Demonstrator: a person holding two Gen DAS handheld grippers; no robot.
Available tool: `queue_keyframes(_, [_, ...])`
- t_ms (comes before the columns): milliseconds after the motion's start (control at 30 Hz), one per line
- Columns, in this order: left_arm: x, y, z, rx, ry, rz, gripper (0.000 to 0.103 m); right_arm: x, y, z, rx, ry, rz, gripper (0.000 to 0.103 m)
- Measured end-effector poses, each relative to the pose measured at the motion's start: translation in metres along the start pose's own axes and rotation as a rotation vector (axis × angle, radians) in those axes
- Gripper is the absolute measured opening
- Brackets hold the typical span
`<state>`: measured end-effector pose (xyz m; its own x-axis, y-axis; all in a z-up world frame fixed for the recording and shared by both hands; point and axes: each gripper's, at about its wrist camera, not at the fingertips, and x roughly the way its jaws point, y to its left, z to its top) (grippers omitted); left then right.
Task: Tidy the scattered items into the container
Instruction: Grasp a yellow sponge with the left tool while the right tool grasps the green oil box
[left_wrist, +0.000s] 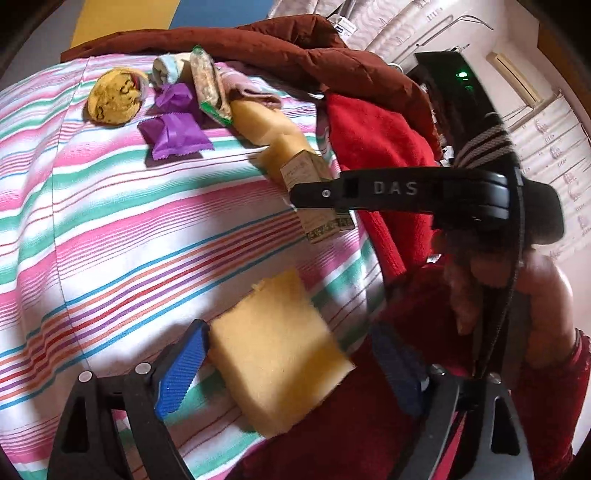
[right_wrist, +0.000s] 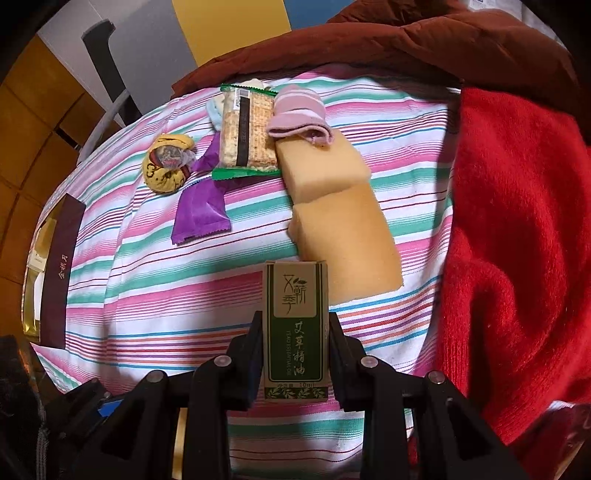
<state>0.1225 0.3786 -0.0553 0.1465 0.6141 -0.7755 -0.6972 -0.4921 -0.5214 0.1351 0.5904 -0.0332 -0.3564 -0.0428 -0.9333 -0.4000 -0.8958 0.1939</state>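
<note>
My left gripper (left_wrist: 290, 354) stands open, its blue pads (left_wrist: 181, 369) on either side of a yellow sponge (left_wrist: 277, 350) that lies on the striped cloth (left_wrist: 147, 240); the left pad is at the sponge's edge, the right pad apart from it. My right gripper (right_wrist: 295, 354) is shut on a small green and tan oil box (right_wrist: 295, 332), held upright above the cloth. The left wrist view also shows that box (left_wrist: 314, 192) in the black finger (left_wrist: 369, 188). Two more sponges (right_wrist: 321, 166) (right_wrist: 347, 240) lie beyond it.
Scattered at the far side lie a pink sock (right_wrist: 299, 114), a cracker pack (right_wrist: 247, 133), purple wrappers (right_wrist: 201, 210) and a yellow pouch (right_wrist: 168, 162). A red sweater (right_wrist: 517, 240) is heaped at the right, a dark red quilt (right_wrist: 406, 40) behind. A dark brown box (right_wrist: 61, 273) sits at the left edge.
</note>
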Motion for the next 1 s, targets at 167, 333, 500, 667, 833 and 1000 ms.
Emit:
queue_keyframes(167, [0.004,0.008,-0.002,0.002,0.023,0.005,0.058,0.003,0.014,0.000,-0.044,-0.007,-0.063,0.031])
queue_keyframes(333, [-0.003,0.009,-0.008,0.042,-0.006,-0.020,0.049,-0.006,0.020,-0.004,-0.069,-0.040,-0.086,0.031])
queue_keyframes(500, [-0.011,0.021,-0.010,-0.001,-0.030,-0.050,0.047,-0.007,0.013,-0.004,-0.029,-0.044,-0.059,0.031])
queue_keyframes(667, [-0.029,0.035,-0.009,-0.048,-0.091,-0.061,0.047,-0.012,0.011,-0.005,-0.002,-0.075,-0.048,0.031])
queue_keyframes(833, [-0.053,0.046,-0.007,-0.044,-0.169,-0.027,0.047,-0.017,0.015,-0.006,-0.005,-0.112,-0.073,0.031])
queue_keyframes(1000, [-0.081,0.063,-0.007,-0.054,-0.237,0.011,0.047,-0.025,0.029,-0.007,-0.029,-0.161,-0.125,0.031])
